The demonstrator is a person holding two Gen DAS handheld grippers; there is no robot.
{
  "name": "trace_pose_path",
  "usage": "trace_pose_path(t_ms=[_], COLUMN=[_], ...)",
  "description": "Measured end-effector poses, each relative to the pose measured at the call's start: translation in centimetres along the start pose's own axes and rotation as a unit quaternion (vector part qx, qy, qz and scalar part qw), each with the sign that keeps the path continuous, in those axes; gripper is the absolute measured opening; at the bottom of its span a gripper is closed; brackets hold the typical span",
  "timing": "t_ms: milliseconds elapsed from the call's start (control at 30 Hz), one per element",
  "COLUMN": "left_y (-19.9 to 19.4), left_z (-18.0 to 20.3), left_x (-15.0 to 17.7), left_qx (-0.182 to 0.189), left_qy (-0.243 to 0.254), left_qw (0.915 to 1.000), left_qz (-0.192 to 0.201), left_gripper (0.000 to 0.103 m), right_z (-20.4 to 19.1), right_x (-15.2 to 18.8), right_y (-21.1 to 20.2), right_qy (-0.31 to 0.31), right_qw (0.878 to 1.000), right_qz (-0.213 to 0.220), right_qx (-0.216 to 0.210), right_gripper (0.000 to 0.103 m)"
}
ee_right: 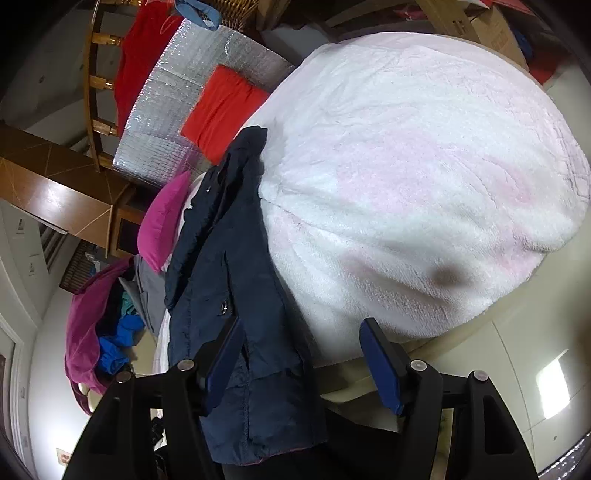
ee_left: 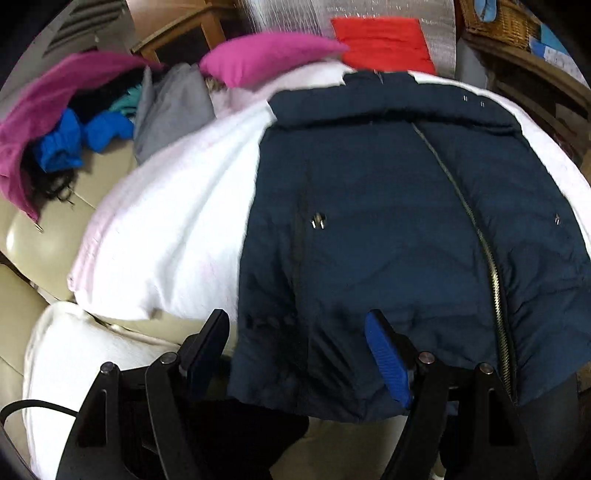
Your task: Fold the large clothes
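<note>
A navy padded jacket [ee_left: 388, 221] lies zipped, front up, on a white fluffy blanket [ee_left: 177, 229], its hem toward me. My left gripper [ee_left: 295, 332] is open just above the jacket's lower left hem corner, holding nothing. In the right wrist view the jacket [ee_right: 236, 280] runs along the left of the blanket [ee_right: 424, 177]. My right gripper [ee_right: 301, 347] is open over the jacket's near edge where it meets the blanket, holding nothing.
A pile of clothes [ee_left: 74, 129] in magenta, blue and grey lies at the left on the cream table [ee_left: 33, 295]. A magenta garment [ee_left: 266, 62] and a folded red garment [ee_left: 384, 44] lie at the far side on a silver mat [ee_right: 177, 110]. A wicker basket [ee_left: 495, 18] stands behind.
</note>
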State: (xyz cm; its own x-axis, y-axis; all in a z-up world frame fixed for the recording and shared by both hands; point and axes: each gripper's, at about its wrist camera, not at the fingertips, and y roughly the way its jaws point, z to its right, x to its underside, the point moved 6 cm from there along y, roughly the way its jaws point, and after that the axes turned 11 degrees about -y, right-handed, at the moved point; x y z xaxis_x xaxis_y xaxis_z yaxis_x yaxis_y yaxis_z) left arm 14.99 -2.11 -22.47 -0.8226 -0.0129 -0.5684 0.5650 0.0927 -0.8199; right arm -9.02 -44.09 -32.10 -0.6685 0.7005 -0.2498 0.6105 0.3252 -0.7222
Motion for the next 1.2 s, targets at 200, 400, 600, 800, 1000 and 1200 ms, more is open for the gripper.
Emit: trace_pose_path(t_ms=[200, 400, 600, 800, 1000, 1200], left_y=[-1.5, -2.4, -3.8, -4.6, -3.1, 1.0], left_z=[-0.5, -0.5, -0.3, 0.1, -3.0, -7.3], left_x=[-0.9, -0.8, -2.2, -3.5, -2.9, -1.1], left_qx=[0.002, -0.006, -0.007, 0.0, 0.026, 0.1], left_qy=[-0.013, -0.005, -0.005, -0.003, -0.045, -0.137], left_qw=[0.9996, 0.9994, 0.9983, 0.9971, 0.9984, 0.9819], left_qz=[0.025, 0.033, 0.058, 0.076, 0.023, -0.085], left_gripper=[0.077, 0.077, 0.077, 0.077, 0.077, 0.077], right_z=[-0.9, -1.2, -1.6, -1.5, -1.1, -1.8], right_x=[0.5, 1.2, 1.2, 1.2, 1.6, 2.4], right_y=[0.1, 0.6, 0.1, -0.8, -1.0, -0.8], right_qy=[-0.013, -0.017, -0.019, -0.028, -0.021, -0.026], right_qw=[1.0, 1.0, 0.999, 0.999, 0.999, 0.999], right_qz=[-0.01, -0.021, -0.016, -0.014, -0.014, -0.022], right_qx=[-0.008, -0.014, -0.021, -0.019, -0.023, -0.029], right_gripper=[0.069, 0.069, 0.069, 0.069, 0.069, 0.069])
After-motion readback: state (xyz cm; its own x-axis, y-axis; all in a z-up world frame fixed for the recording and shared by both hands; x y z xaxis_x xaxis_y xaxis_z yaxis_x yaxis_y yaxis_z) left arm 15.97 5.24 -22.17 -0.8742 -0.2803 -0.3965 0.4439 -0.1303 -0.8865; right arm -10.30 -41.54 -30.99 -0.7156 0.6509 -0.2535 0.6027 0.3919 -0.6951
